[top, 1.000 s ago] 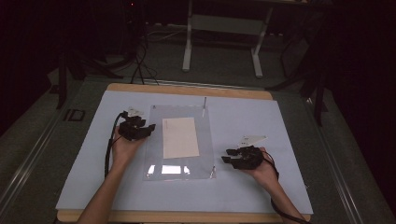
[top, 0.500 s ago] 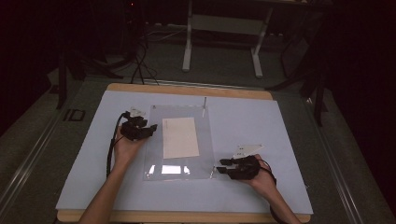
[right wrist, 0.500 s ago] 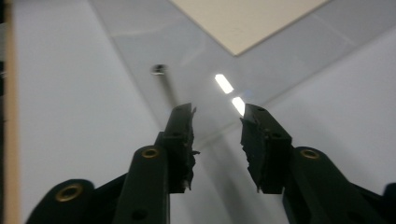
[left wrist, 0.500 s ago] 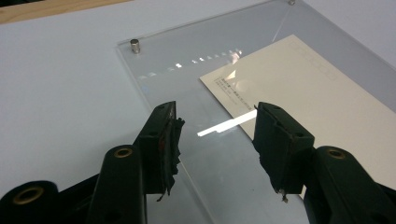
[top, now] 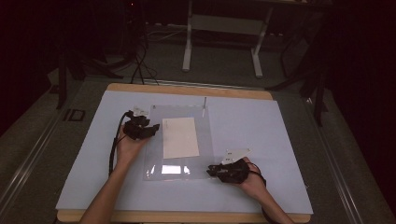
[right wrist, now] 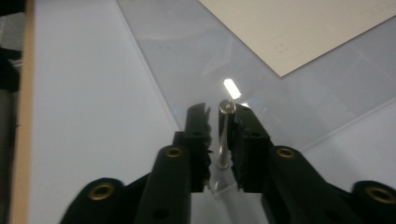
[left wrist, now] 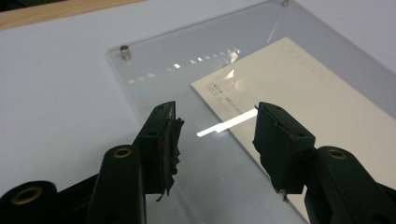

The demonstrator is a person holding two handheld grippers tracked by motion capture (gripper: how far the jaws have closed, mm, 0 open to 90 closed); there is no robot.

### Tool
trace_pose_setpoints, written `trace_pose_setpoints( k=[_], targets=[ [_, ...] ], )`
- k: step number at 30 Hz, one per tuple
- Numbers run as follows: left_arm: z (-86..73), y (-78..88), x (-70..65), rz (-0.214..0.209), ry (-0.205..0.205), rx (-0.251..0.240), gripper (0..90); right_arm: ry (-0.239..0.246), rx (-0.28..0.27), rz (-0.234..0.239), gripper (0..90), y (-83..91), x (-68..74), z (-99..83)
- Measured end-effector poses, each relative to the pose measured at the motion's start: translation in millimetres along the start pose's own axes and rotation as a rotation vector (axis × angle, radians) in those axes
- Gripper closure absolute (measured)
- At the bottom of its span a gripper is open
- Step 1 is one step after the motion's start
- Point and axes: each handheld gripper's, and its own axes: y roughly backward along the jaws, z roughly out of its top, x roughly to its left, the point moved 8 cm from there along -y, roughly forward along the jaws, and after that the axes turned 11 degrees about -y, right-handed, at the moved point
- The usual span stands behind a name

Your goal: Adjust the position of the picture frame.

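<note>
My right gripper sits at the near right corner of the clear acrylic sheet. Its jaws have just been closing, and a small metal pin stands upright between them. The right pad looks to be against the pin and the left pad sits just off it, so I can't tell whether the grip is made. The pin stands at the sheet's corner, near its edge. My left gripper hovers over the sheet's left edge with its jaws wide apart and nothing between them (only the sheet under them). A cream paper card lies flat under the sheet, mid-panel. Two more pins stand at the far corners: a short one on the left and a taller one on the right. All of this rests on the pale blue mat that covers the table.
</note>
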Motion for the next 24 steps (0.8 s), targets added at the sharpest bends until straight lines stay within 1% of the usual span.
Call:
trace_pose_setpoints(
  k=[2,4,6,9,12,17,20,22,24],
  targets=[
    [3.2,-1.6,-2.1,-0.004,-0.004,-0.006,49.1,0.003,-0.003,-0.018,82.8,-1.5,-1.0,0.2],
    [7.0,-3.1,-4.3,-0.011,-0.01,-0.016,49.1,0.003,-0.012,-0.018,83.8,-1.7,-1.5,-0.1],
    [11.1,-5.0,-6.2,-0.017,-0.013,-0.028,49.1,0.012,-0.015,-0.029,84.5,-1.6,-1.2,-0.5],
    [16.3,-10.4,-9.1,-0.022,-0.026,-0.026,49.1,0.025,-0.019,-0.043,85.1,-1.7,-0.9,-0.4],
    [22.4,-15.7,-12.9,-0.031,-0.036,-0.029,49.1,0.02,-0.027,-0.051,85.4,-1.4,-0.3,-0.6],
    [32.7,-26.1,-17.2,-0.042,-0.066,-0.038,48.8,0.018,-0.031,-0.061,85.5,-0.5,0.1,0.1],
    [38.9,-35.4,-17.8,-0.055,-0.062,-0.041,48.8,0.016,-0.032,-0.069,85.6,0.6,0.2,0.9],
    [43.4,-41.5,-19.0,-0.068,-0.055,-0.053,48.9,0.011,-0.034,-0.074,85.6,2.0,-1.0,1.1],
    [47.2,-47.4,-19.9,-0.075,-0.061,-0.042,48.9,-0.001,-0.036,-0.086,85.7,4.8,-4.4,1.0]
  ],
)
